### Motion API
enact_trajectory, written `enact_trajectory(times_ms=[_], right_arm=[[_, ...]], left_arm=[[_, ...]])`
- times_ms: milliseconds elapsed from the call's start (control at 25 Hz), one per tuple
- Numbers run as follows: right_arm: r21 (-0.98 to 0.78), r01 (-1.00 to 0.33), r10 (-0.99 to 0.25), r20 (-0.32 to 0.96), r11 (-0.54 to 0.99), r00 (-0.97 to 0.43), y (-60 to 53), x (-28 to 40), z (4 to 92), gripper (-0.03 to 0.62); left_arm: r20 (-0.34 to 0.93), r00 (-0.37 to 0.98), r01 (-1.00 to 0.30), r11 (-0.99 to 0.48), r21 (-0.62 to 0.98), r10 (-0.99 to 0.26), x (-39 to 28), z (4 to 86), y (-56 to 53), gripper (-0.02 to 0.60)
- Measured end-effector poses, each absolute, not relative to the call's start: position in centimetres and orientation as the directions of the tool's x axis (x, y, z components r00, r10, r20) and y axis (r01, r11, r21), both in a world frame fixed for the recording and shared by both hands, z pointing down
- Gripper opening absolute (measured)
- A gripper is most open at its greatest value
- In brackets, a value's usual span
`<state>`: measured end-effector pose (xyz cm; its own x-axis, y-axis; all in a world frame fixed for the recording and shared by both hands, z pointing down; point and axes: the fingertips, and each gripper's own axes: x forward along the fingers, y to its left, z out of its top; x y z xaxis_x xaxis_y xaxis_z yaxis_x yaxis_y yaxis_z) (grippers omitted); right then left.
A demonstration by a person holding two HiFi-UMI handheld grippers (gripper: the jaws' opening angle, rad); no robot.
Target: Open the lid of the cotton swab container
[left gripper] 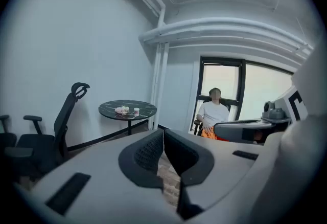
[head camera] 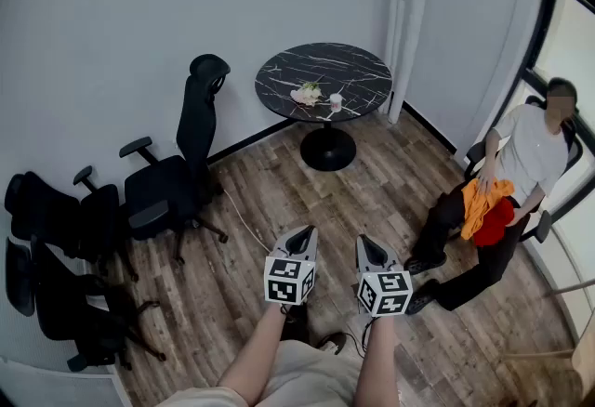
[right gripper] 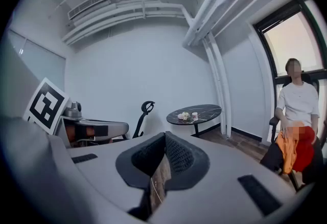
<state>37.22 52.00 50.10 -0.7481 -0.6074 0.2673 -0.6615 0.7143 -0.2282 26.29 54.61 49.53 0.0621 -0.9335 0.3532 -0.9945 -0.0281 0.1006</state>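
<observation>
Cotton swab container (head camera: 336,102) on the far round table (head camera: 358,66); both grippers closed on nothing.
It is a small, pale, upright cylinder on the glossy, white-veined black marble top, just beside a pinkish-white cluster (head camera: 306,95). The left gripper (head camera: 304,231) and the right gripper (head camera: 364,242) have their ribbed black jaws pressed together. Both hang well apart from the container, over wood-plank flooring (head camera: 279,196).

- No words, numbers or brand names can be read anywhere.
- Only unlettered black-and-white square markers show, on the left gripper (head camera: 306,231) and the right gripper (head camera: 364,242).
</observation>
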Motion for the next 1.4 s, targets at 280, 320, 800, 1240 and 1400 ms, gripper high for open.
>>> enact_trajectory(times_ms=[280,320,800,1240,1400], right_arm=[[-0.218,-0.658,-0.602,0.272,0.721,-0.751,49.2,36.6,50.4,0.034],[-0.219,-0.656,-0.599,0.276,0.723,-0.752,49.0,36.3,50.5,0.034],[-0.245,-0.692,-0.612,0.332,0.679,-0.718,42.6,34.0,52.0,0.035],[-0.286,-0.772,-0.694,0.338,0.567,-0.635,33.0,26.7,51.0,0.035],[-0.268,-0.781,-0.676,0.393,0.564,-0.623,31.0,21.6,52.5,0.035]], left_arm=[[0.361,0.036,-0.995,0.0,0.1,-0.932,24.8,50.1,52.8,0.023],[0.365,0.032,-0.995,0.005,0.099,-0.931,24.5,50.1,52.7,0.023],[0.376,0.079,-0.991,-0.033,0.126,-0.923,21.4,51.5,45.3,0.023],[0.336,0.153,-0.988,-0.14,0.064,-0.929,12.0,48.5,36.1,0.023],[0.335,0.202,-0.978,-0.168,0.127,-0.92,7.3,49.2,34.2,0.023]])
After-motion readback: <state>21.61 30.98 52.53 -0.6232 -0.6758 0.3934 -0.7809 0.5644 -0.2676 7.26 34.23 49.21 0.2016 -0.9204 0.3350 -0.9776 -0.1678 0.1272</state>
